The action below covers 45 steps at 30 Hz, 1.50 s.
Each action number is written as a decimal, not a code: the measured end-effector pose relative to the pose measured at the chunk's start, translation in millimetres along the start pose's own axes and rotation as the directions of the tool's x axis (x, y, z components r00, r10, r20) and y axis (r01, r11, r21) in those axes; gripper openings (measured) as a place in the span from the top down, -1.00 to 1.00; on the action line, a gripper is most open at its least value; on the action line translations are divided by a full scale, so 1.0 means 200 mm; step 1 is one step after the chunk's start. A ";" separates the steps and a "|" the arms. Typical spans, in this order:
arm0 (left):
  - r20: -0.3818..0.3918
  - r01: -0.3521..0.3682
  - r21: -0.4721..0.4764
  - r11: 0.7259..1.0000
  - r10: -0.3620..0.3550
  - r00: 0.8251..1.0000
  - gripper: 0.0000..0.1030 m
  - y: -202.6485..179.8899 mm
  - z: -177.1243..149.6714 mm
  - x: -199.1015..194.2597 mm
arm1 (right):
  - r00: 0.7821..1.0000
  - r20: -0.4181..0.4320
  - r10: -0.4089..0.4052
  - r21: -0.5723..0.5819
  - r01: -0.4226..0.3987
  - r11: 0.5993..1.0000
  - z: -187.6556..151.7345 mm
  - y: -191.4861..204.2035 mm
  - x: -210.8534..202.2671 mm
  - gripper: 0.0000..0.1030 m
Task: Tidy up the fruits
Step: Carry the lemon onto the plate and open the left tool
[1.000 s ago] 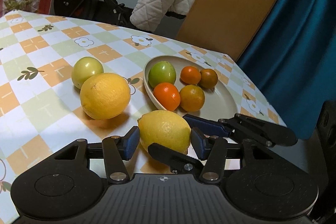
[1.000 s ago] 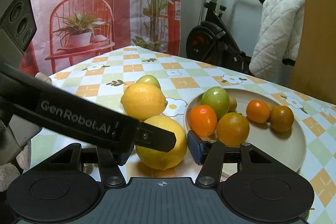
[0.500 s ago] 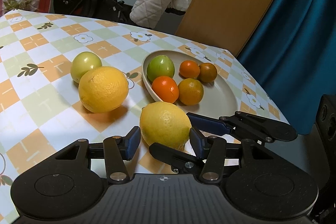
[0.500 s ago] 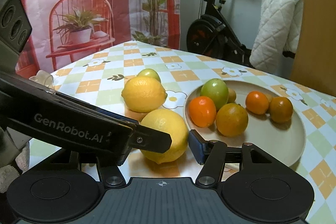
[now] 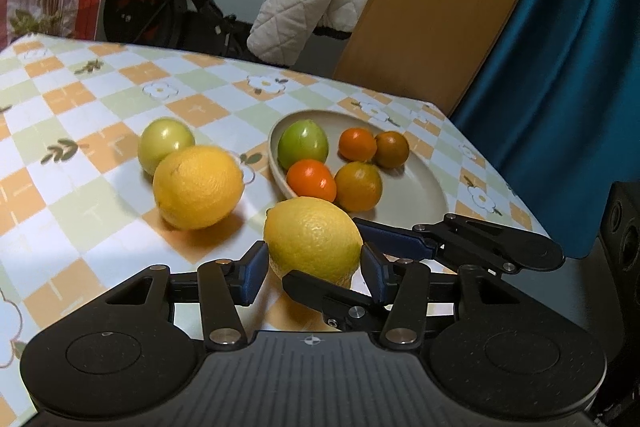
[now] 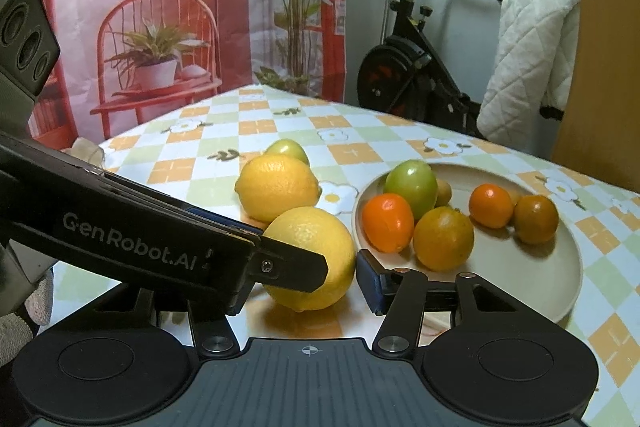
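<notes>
The left gripper (image 5: 313, 262) was set around the nearer lemon (image 5: 314, 237), its blue pads laid against the fruit's two flanks in a light pinch. The right gripper (image 6: 304, 285) was brought to the same lemon from the other side. One pad was seen just beside the rind, while the other finger was hidden behind the left gripper, so whether it pressed could not be told.

The lemon was left resting on the checked tablecloth (image 5: 80, 187), just in front of the beige plate (image 5: 412, 195), where smaller fruits had already been gathered. A larger lemon (image 5: 198, 187) was left nearby on the cloth.

The held lemon was judged firm and moderately heavy, with a pebbled rind offering fair friction. Its rounded, tapering shape was expected to let it slip forward out of a shallow pinch, so a hold across the widest middle was judged safest.
</notes>
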State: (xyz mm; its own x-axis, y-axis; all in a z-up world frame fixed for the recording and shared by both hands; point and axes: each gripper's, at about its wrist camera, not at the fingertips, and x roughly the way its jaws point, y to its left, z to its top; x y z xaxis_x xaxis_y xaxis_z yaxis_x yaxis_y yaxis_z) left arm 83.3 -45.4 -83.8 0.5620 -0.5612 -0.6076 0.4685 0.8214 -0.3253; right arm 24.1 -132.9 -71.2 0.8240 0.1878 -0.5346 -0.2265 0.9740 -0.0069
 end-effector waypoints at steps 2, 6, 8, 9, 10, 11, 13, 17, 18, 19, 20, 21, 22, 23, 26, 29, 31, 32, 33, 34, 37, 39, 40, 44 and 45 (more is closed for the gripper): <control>0.010 0.000 0.019 1.000 0.000 1.000 -0.03 -0.02 0.02 -0.01 | 1.000 0.018 -0.006 0.001 0.006 1.000 0.01 -0.01 -0.02 0.02; 0.030 -0.004 0.076 0.997 0.002 1.000 -0.03 -0.09 0.06 -0.03 | 0.998 0.060 -0.025 0.014 0.024 1.000 0.03 -0.03 -0.07 0.02; 0.037 -0.006 0.104 0.995 0.002 0.999 -0.03 -0.13 0.09 -0.03 | 0.996 0.079 -0.038 0.021 0.036 0.999 0.04 -0.05 -0.10 0.02; 0.039 -0.005 0.113 0.994 0.000 0.999 -0.03 -0.15 0.10 -0.02 | 0.995 0.087 -0.043 0.026 0.041 0.999 0.04 -0.06 -0.11 0.02; 0.040 -0.002 0.120 0.993 -0.002 0.999 -0.03 -0.16 0.11 -0.02 | 0.994 0.094 -0.049 0.031 0.046 0.998 0.04 -0.08 -0.12 0.02; 0.039 0.000 0.129 0.992 -0.005 0.999 -0.03 -0.17 0.12 -0.02 | 0.994 0.100 -0.054 0.037 0.051 0.998 0.04 -0.09 -0.13 0.02; 0.036 0.006 0.143 0.990 -0.012 0.999 -0.03 -0.20 0.13 0.00 | 0.992 0.108 -0.066 0.047 0.061 0.997 0.04 -0.12 -0.15 0.03; 0.017 0.028 0.158 0.987 -0.032 0.999 -0.03 -0.25 0.16 0.05 | 0.989 0.111 -0.094 0.078 0.086 0.993 0.03 -0.19 -0.17 0.03; 0.014 0.034 0.163 0.986 -0.037 0.999 -0.03 -0.26 0.16 0.07 | 0.988 0.112 -0.102 0.089 0.093 0.992 0.03 -0.21 -0.17 0.02; 0.010 0.039 0.170 0.985 -0.042 0.999 -0.03 -0.27 0.17 0.08 | 0.987 0.113 -0.110 0.100 0.099 0.990 0.02 -0.23 -0.18 0.02; 0.007 0.044 0.177 0.983 -0.046 0.999 -0.04 -0.29 0.17 0.10 | 0.986 0.114 -0.118 0.111 0.105 0.988 0.02 -0.25 -0.18 0.02; 0.003 0.050 0.184 0.982 -0.051 0.999 -0.04 -0.31 0.18 0.12 | 0.985 0.115 -0.126 0.122 0.112 0.986 0.02 -0.27 -0.19 0.02; -0.002 0.056 0.190 0.980 -0.057 0.998 -0.04 -0.33 0.19 0.14 | 0.984 0.116 -0.135 0.133 0.119 0.984 0.01 -0.30 -0.19 0.02; -0.007 0.064 0.195 0.979 -0.063 0.998 -0.04 -0.34 0.19 0.15 | 0.983 0.116 -0.144 0.144 0.126 0.981 0.01 -0.32 -0.19 0.02; -0.024 0.080 0.212 0.974 -0.077 0.997 -0.04 -0.39 0.21 0.23 | 0.979 0.114 -0.171 0.185 0.148 0.972 -0.02 -0.40 -0.20 0.02; -0.039 0.085 0.231 0.969 -0.078 0.996 -0.04 -0.43 0.22 0.30 | 0.976 0.109 -0.190 0.216 0.163 0.963 -0.05 -0.48 -0.19 0.02; -0.049 0.085 0.229 0.970 -0.076 0.996 -0.05 -0.43 0.22 0.34 | 0.976 0.101 -0.195 0.235 0.167 0.958 -0.07 -0.52 -0.18 0.02; -0.054 0.084 0.225 0.971 -0.074 0.996 -0.05 -0.43 0.22 0.35 | 0.976 0.097 -0.194 0.244 0.166 0.956 -0.08 -0.54 -0.16 0.02; -0.059 0.082 0.222 0.972 -0.071 0.996 -0.05 -0.43 0.22 0.37 | 0.977 0.092 -0.193 0.251 0.165 0.954 -0.08 -0.56 -0.15 0.02; -0.064 0.079 0.221 0.972 -0.066 0.996 -0.05 -0.43 0.22 0.39 | 0.977 0.088 -0.192 0.254 0.165 0.953 -0.09 -0.57 -0.13 0.02; -0.072 0.065 0.220 0.973 -0.051 0.996 -0.06 -0.41 0.23 0.42 | 0.980 0.075 -0.182 0.267 0.156 0.951 -0.09 -0.59 -0.08 0.02; -0.068 0.056 0.220 0.974 -0.042 0.997 -0.05 -0.40 0.24 0.43 | 0.983 0.070 -0.172 0.270 0.148 0.951 -0.09 -0.60 -0.04 0.02; -0.063 0.050 0.220 0.974 -0.037 0.997 -0.04 -0.40 0.25 0.44 | 0.983 0.073 -0.171 0.270 0.146 0.952 -0.09 -0.61 -0.03 0.02; -0.050 0.033 0.214 0.976 -0.023 0.999 -0.04 -0.38 0.28 0.46 | 0.984 0.059 -0.166 0.245 0.147 0.958 -0.07 -0.61 0.03 0.03; -0.049 0.033 0.214 0.976 -0.023 0.999 -0.04 -0.38 0.28 0.46 | 0.985 0.054 -0.163 0.243 0.145 0.959 -0.07 -0.61 0.05 0.03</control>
State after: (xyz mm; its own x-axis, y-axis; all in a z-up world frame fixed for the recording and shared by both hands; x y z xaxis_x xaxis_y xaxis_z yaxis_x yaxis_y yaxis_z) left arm 138.8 -165.6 -74.4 0.5175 -0.5741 -0.6345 0.6215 0.7619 -0.1825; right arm 52.9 -251.9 -88.1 0.8768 0.0334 -0.4796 0.0286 0.9922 0.1214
